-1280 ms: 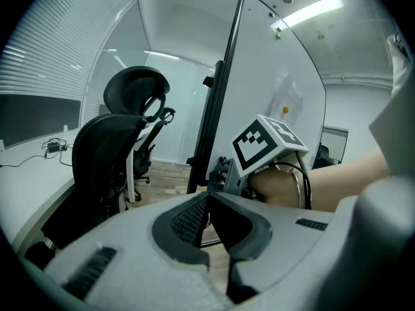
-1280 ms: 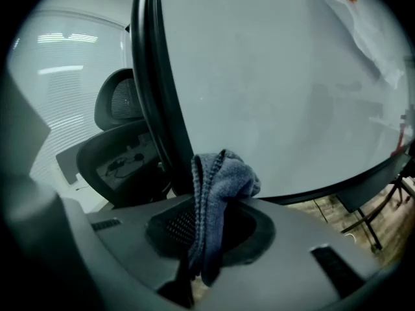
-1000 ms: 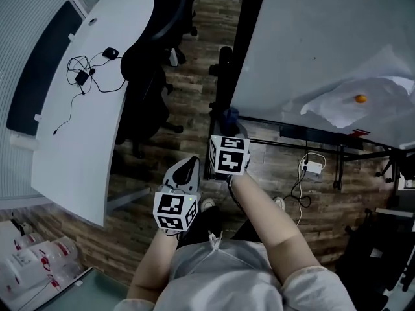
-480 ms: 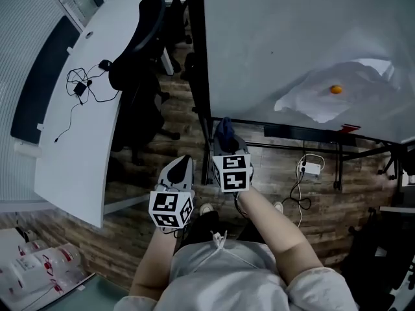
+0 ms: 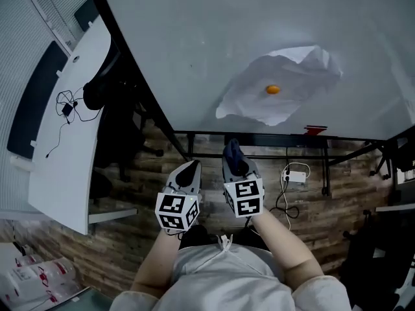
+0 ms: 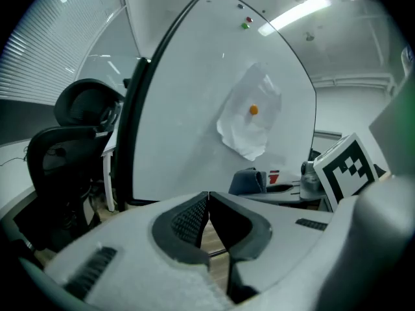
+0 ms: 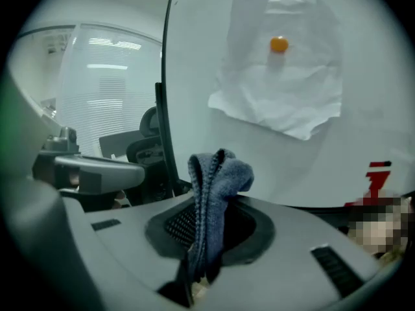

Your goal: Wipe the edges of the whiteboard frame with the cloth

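Observation:
The whiteboard (image 5: 194, 37) fills the upper head view, its black frame (image 5: 139, 86) running down the left side to a lower left corner. My right gripper (image 5: 232, 155) is shut on a folded blue cloth (image 5: 231, 151), held just below the bottom frame rail (image 5: 272, 136), right of that corner. Up close the cloth (image 7: 214, 180) stands out of the shut jaws, with the frame's left edge (image 7: 166, 96) beyond it. My left gripper (image 5: 190, 168) hangs beside it, shut and empty; its jaws meet at the tips (image 6: 207, 197). The cloth (image 6: 249, 181) shows to its right.
A crumpled paper (image 5: 272, 92) is pinned to the board by an orange magnet (image 5: 273, 89). A black office chair (image 5: 104, 92) and a curved white desk (image 5: 65, 148) with cables stand left. A power strip (image 5: 295, 173) lies on the wooden floor under the board.
The view has swung so the board fills more of it. My right gripper with the cloth has come away from the lower left corner, lower and to the right. The left gripper stayed alongside.

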Demonstrator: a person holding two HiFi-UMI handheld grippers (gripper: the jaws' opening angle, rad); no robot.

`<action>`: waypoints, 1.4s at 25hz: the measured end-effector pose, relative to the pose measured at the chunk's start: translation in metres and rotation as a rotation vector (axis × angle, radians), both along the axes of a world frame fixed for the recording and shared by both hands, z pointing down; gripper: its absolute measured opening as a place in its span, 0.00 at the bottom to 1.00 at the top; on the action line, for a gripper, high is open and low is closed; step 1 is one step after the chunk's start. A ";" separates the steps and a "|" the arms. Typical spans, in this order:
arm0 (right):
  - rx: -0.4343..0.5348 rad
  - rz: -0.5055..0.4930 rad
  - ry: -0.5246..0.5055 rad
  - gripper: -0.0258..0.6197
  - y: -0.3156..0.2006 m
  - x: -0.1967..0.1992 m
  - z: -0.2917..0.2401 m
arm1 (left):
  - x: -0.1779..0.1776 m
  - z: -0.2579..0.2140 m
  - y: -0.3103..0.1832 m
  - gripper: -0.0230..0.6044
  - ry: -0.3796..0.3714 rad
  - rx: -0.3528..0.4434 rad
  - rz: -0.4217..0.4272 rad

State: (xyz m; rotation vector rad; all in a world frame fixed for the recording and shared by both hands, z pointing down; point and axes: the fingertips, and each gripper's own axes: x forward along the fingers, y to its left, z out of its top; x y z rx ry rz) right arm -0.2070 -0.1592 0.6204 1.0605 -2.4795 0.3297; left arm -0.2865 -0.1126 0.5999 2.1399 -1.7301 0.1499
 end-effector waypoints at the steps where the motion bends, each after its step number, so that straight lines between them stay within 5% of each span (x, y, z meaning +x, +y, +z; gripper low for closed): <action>1: 0.004 0.015 -0.003 0.14 -0.003 0.016 -0.005 | 0.014 -0.005 -0.005 0.07 0.003 0.009 0.016; 8: 0.080 0.101 -0.089 0.14 -0.013 0.115 -0.051 | 0.090 -0.039 -0.022 0.07 -0.026 0.081 0.109; 14: 0.126 0.102 -0.108 0.14 0.008 0.158 -0.067 | 0.122 -0.071 -0.018 0.07 -0.078 0.140 0.160; 35: 0.165 0.132 -0.138 0.14 0.038 0.175 -0.088 | 0.151 -0.075 0.001 0.07 -0.052 0.140 0.197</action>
